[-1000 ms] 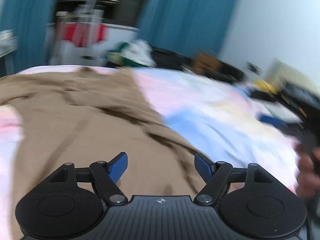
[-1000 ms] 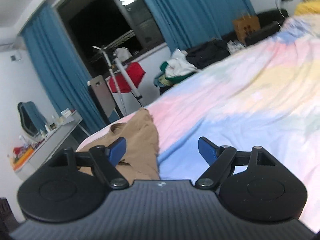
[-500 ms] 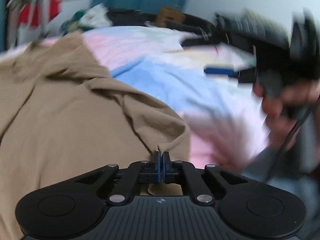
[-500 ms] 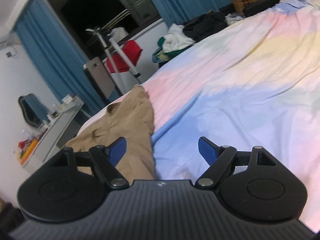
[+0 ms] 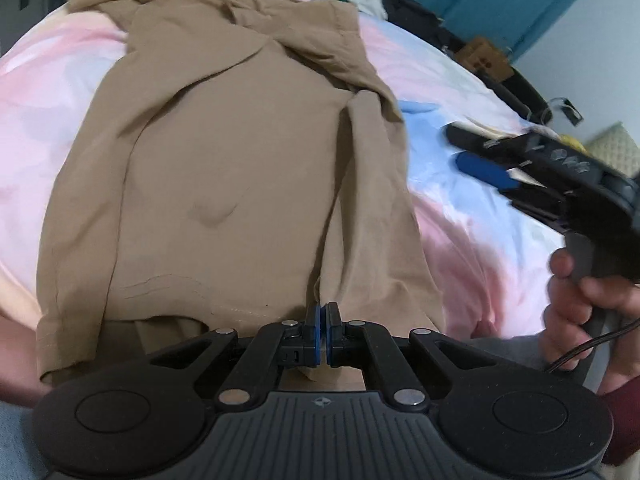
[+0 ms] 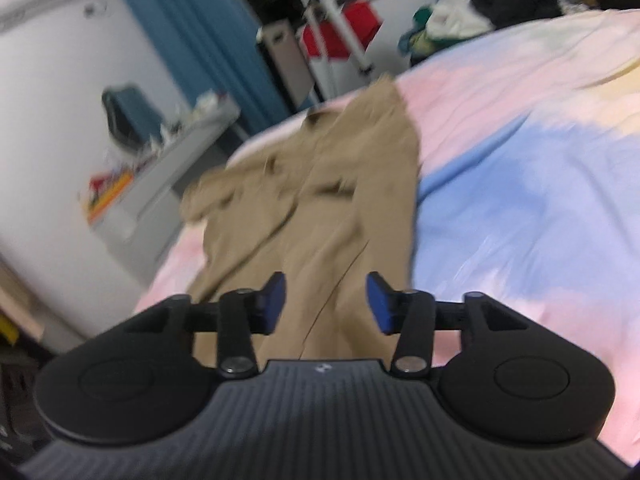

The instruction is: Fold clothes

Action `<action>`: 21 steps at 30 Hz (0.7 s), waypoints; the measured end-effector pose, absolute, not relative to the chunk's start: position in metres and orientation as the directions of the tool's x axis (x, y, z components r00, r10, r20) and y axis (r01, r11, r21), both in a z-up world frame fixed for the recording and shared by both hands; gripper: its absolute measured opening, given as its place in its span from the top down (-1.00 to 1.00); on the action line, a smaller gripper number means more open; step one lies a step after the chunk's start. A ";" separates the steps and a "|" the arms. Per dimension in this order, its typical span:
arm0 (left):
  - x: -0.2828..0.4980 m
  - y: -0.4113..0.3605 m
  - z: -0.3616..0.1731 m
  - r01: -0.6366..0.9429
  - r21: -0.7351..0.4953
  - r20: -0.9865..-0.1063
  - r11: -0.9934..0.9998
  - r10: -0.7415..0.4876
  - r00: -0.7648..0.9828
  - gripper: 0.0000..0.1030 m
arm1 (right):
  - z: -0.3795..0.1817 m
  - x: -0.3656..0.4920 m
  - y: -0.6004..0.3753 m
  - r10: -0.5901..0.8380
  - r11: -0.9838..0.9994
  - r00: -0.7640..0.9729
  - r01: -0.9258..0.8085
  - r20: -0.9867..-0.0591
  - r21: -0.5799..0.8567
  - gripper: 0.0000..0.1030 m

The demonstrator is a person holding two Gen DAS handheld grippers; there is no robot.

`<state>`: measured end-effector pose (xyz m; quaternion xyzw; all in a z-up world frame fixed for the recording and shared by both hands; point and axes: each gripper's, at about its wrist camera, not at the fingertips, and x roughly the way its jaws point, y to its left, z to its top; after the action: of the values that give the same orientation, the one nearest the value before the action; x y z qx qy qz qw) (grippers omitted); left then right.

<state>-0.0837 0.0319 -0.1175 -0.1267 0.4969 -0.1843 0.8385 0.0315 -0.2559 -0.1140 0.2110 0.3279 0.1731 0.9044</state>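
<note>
A tan shirt [image 5: 224, 168] lies spread on a pastel bedspread [image 5: 460, 216], collar at the far end. My left gripper [image 5: 322, 320] is shut on the shirt's near hem, a fold running up from the pinch. My right gripper [image 6: 326, 304] is open and empty, hovering over the shirt's [image 6: 320, 208] right part. It also shows in the left wrist view [image 5: 520, 168], held in a hand to the right of the shirt, above the bedspread.
Beyond the bed's far edge stand a pile of clothes [image 6: 452, 16], a red item on a white rack [image 6: 340, 36], blue curtains [image 6: 192, 28] and a cluttered desk [image 6: 160, 152] at left. A cardboard box [image 5: 484, 56] sits by the far right.
My left gripper closed on the shirt's hem and has pulled it nearer, straightening the cloth. My right gripper has swung left, from over the bedspread to over the shirt, still open.
</note>
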 end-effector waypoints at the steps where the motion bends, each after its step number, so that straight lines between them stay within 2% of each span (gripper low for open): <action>1: -0.082 0.034 -0.114 0.191 -0.402 -0.779 0.896 -0.444 0.443 0.78 | -0.115 0.031 -0.250 0.453 0.857 0.714 -0.181 -0.535 0.483 0.19; 3: -0.078 0.039 -0.107 0.200 -0.415 -0.764 0.888 -0.459 0.453 0.28 | -0.117 0.030 -0.240 0.455 0.864 0.696 -0.194 -0.556 0.464 0.20; 8: -0.050 0.057 -0.088 0.154 -0.483 -0.723 0.862 -0.492 0.485 -0.10 | -0.118 0.030 -0.237 0.469 0.859 0.677 -0.200 -0.567 0.472 0.20; 12: -0.004 0.070 -0.071 0.101 -0.524 -0.671 0.846 -0.483 0.563 -0.14 | -0.124 0.039 -0.231 0.492 0.853 0.633 -0.215 -0.597 0.475 0.20; 16: 0.066 0.052 -0.066 0.096 -0.499 -0.642 0.861 -0.442 0.627 -0.30 | -0.128 0.045 -0.217 0.528 0.847 0.570 -0.301 -0.629 0.438 0.20; 21: 0.155 0.013 -0.098 0.023 -0.542 -0.683 0.840 -0.456 0.570 -0.32 | -0.135 0.048 -0.206 0.536 0.843 0.515 -0.361 -0.669 0.398 0.19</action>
<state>0.1551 0.0128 -0.0983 -0.2451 0.4416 -0.1409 0.8515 0.0483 -0.2060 -0.1352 0.1047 0.4185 0.2595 0.8640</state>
